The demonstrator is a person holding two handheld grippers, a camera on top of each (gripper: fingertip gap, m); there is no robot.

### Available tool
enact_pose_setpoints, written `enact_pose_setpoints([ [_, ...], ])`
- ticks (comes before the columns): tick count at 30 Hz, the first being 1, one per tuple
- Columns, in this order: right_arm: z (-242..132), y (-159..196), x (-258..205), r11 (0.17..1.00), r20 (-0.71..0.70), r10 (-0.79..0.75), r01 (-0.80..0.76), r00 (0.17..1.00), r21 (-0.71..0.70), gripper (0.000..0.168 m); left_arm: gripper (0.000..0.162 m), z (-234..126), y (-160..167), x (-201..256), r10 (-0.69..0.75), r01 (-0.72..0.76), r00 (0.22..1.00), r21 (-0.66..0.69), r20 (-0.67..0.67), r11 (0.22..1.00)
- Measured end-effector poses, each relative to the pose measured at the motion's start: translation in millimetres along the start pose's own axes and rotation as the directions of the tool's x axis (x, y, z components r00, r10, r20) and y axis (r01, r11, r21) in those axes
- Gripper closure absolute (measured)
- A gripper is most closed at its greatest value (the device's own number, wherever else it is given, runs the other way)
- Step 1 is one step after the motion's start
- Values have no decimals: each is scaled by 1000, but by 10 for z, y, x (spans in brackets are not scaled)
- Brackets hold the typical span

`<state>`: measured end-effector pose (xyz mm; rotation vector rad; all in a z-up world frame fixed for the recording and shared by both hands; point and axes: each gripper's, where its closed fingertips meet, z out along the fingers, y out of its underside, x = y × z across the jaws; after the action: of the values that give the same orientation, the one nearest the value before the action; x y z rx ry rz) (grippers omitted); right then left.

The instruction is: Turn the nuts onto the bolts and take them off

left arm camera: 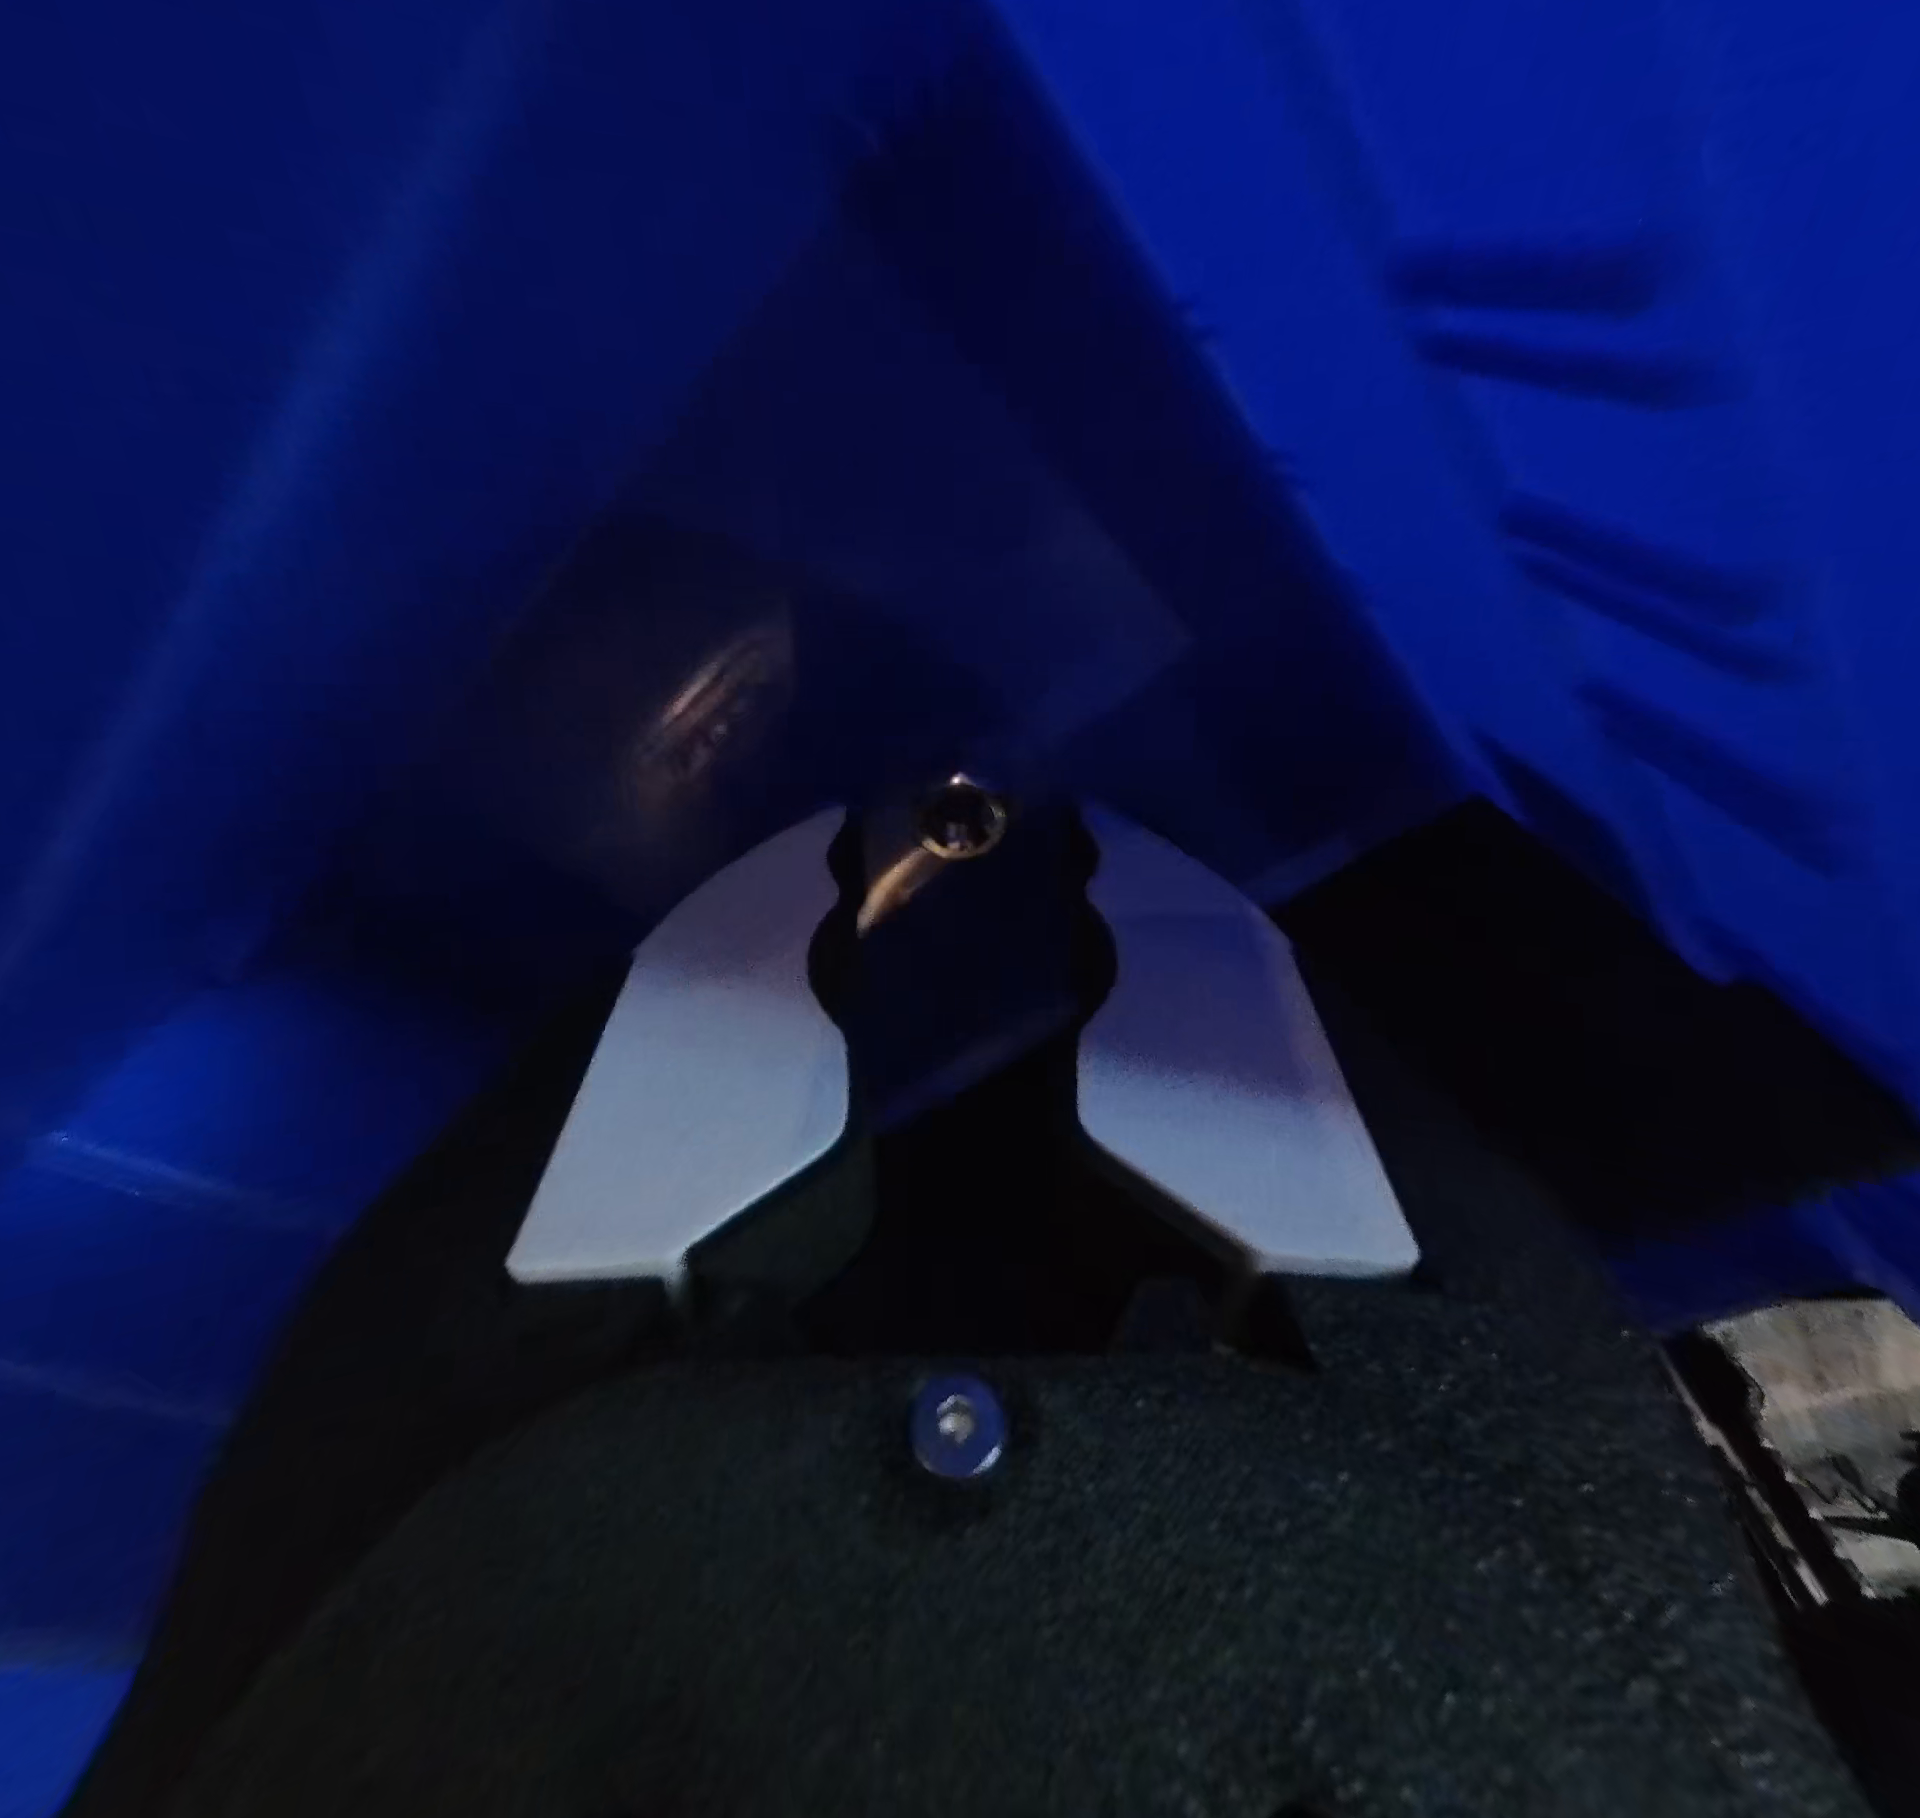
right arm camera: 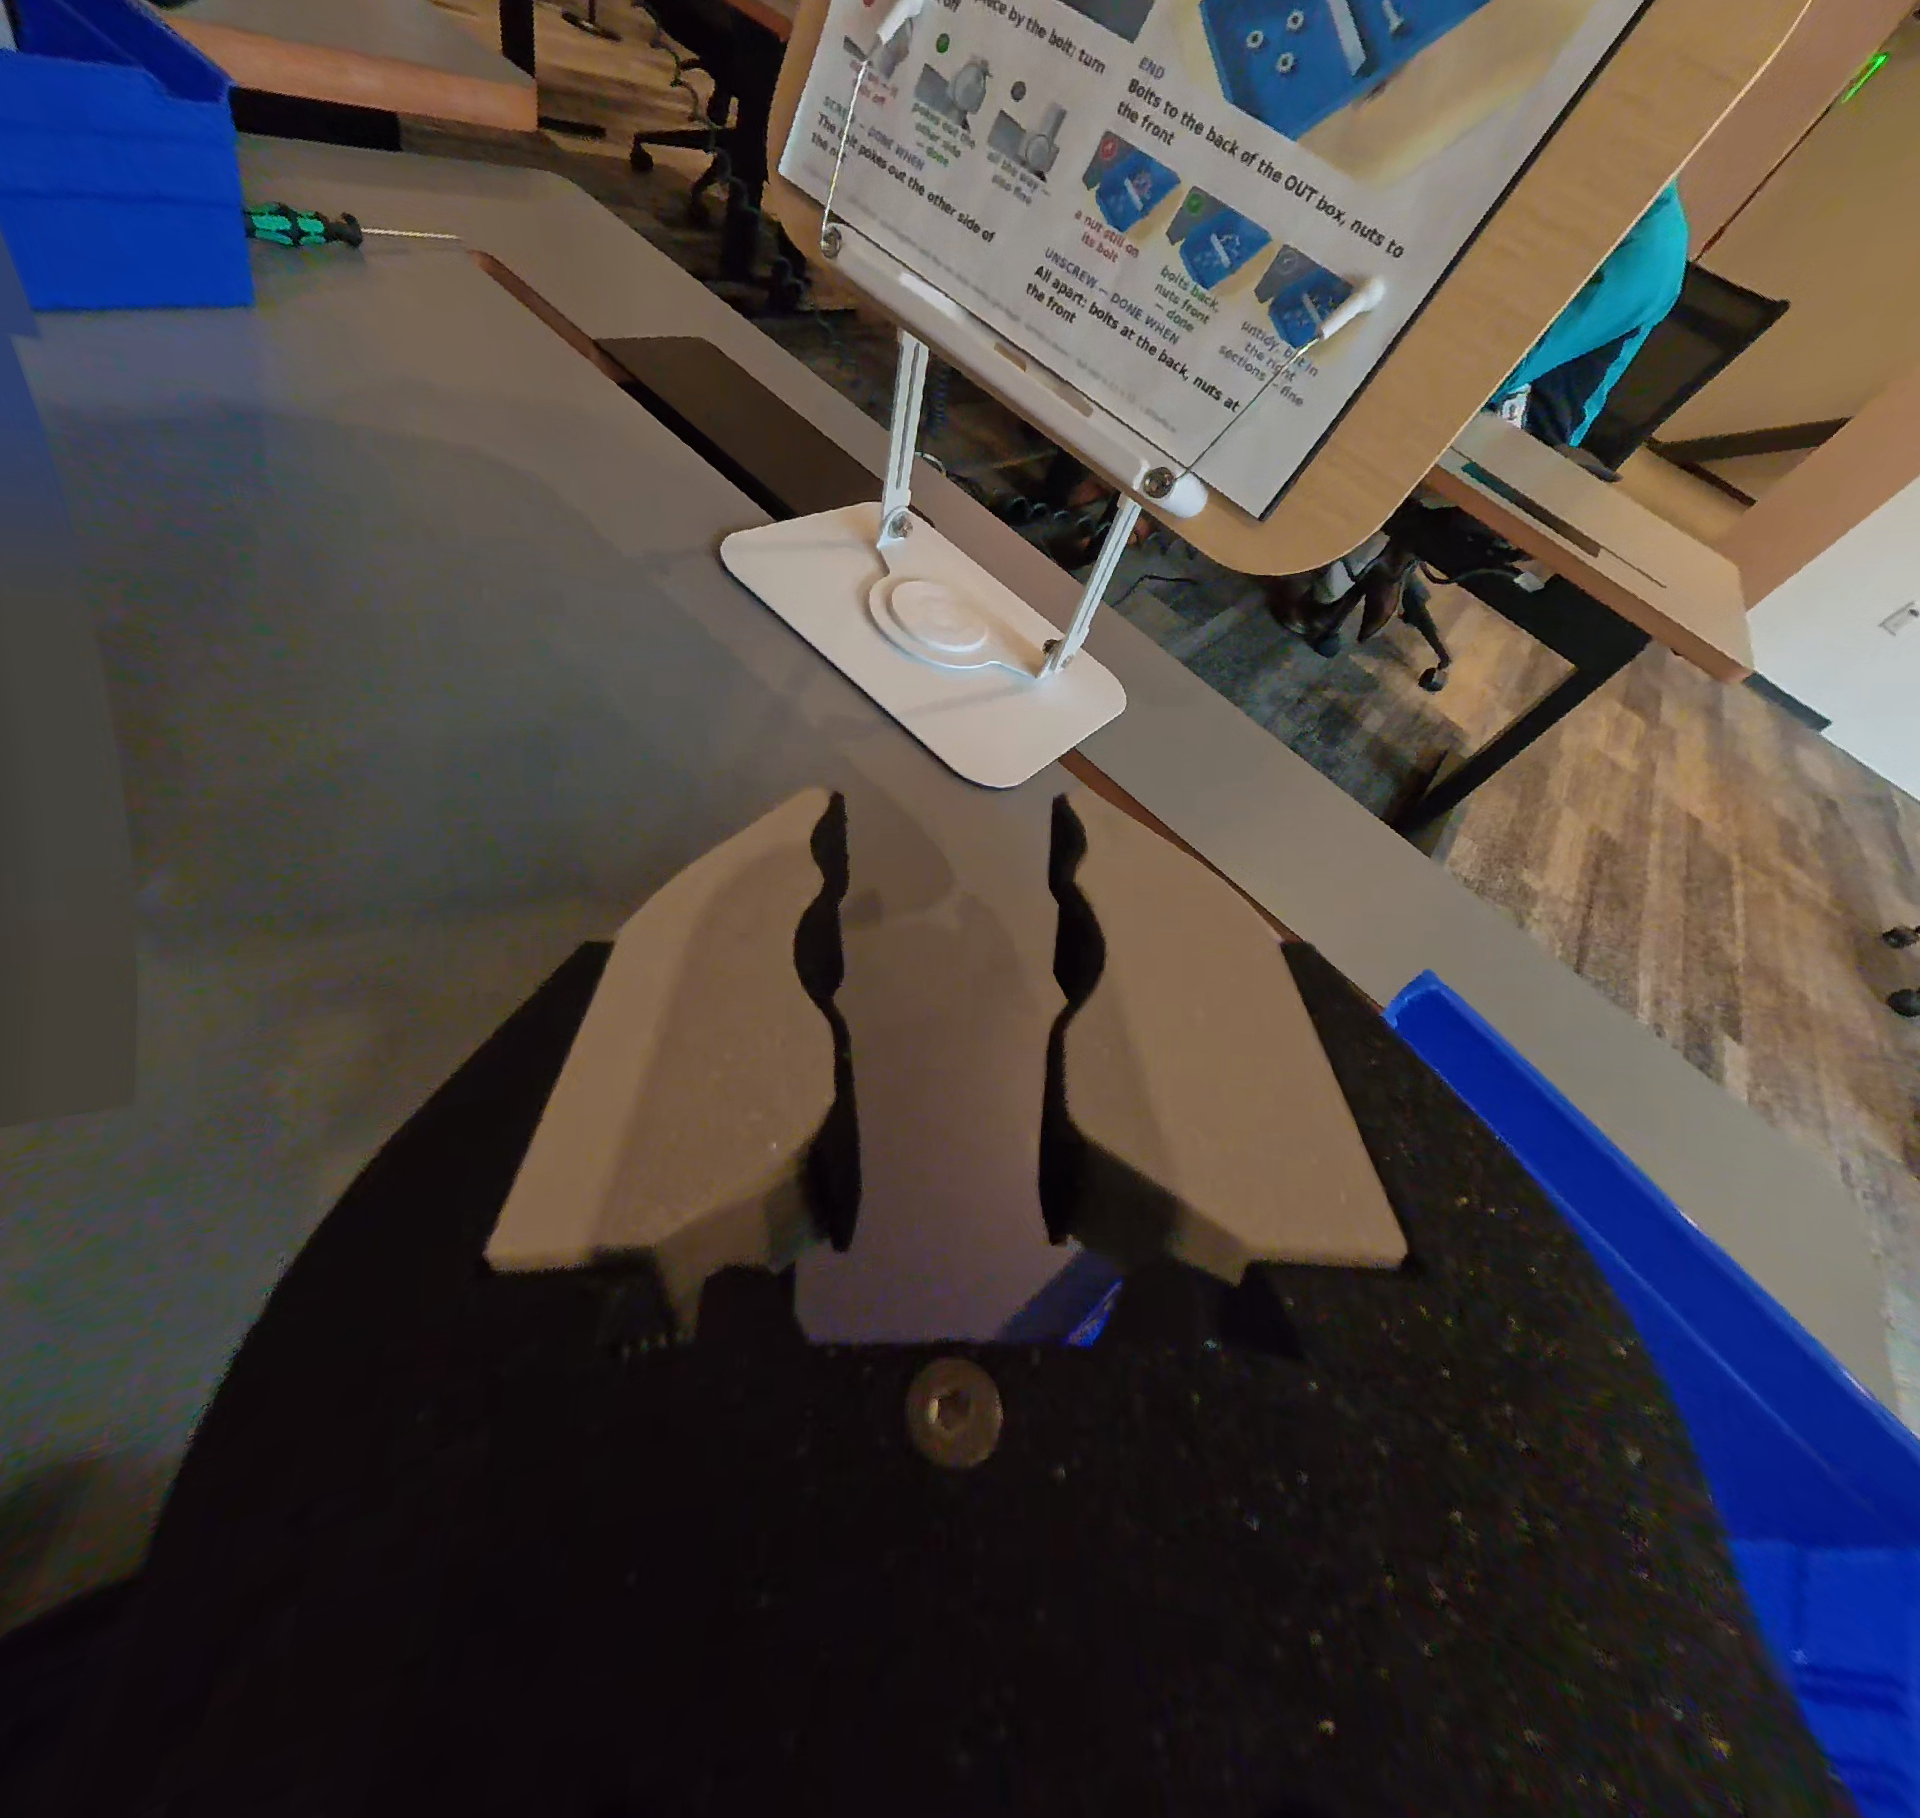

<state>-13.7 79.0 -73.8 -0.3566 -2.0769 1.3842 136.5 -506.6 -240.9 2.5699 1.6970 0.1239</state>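
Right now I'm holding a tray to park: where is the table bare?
The grey table is bare between the blue bin and the white stand base. It is crowded inside the bin, where the left gripper meets a bolt.

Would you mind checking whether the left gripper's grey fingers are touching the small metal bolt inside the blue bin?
Cannot tell: in the dark left wrist view, the bolt sits between the fingertips, but contact is unclear.

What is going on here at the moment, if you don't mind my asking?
The left gripper is down inside a dim blue plastic bin, with a small metal socket-head bolt between its grey fingertips; whether it is gripped is unclear. The right gripper hangs open and empty over the grey table, facing a white stand that holds an instruction sheet.
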Motion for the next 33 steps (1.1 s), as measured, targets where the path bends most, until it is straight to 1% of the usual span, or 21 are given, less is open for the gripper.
enact_pose_setpoints([
  [1, 0, 10, 6, 1000, -2, 0, 0, 1000, -4, 131, 127, 12, -5, -13, 0, 0, 1000, -4, 8, 1000],
  [2, 2, 16, 8, 1000, -1, 3, -3, 1000, -5, 131, 132, 16, -5, -37, 4, -4, 1000, -10, 23, 1000],
  [6, 10, 32, 12, 1000, -2, 8, -8, 1000, -10, 131, 136, 18, -6, -53, 0, 0, 1000, -18, 31, 1000],
  [7, 12, 37, 13, 1000, -1, 9, -9, 1000, -14, 131, 144, 21, -5, -48, 3, -2, 1000, -15, 28, 1000],
  [11, 23, 42, -1, 1000, 10, 15, -14, 1000, -13, 131, 144, 10, 9, -47, 9, -9, 1000, 3, 27, 1000],
  [13, 22, 44, -9, 1000, 14, 15, -15, 1000, -15, 131, 144, -54, 52, -64, 12, -11, 999, -4, 49, 1000],
  [17, 11, 17, -38, 1000, 28, 14, -14, 1000, -5, 131, 144, -389, 33, -30, 1, -7, 997, 74, 80, 997],
  [21, 1, 1, -90, 1000, 46, 12, -12, 999, -3, 131, 144, -871, -26, 110, 13, -38, 990, 179, 139, 983],
  [25, -9, -29, -148, 1000, 68, 0, 0, 998, 0, 131, 144, -1291, -72, 390, 49, -95, 983, 265, 175, 959],
  [30, -36, -127, -259, 1000, 110, -12, 9, 994, 25, 130, 144, -1635, -114, 822, 122, -185, 970, 316, 209, 931],
  [33, -62, -224, -340, 998, 140, -15, 5, 990, 68, 130, 144, -1829, -225, 1195, 192, -256, 962, 389, 196, 885],
])
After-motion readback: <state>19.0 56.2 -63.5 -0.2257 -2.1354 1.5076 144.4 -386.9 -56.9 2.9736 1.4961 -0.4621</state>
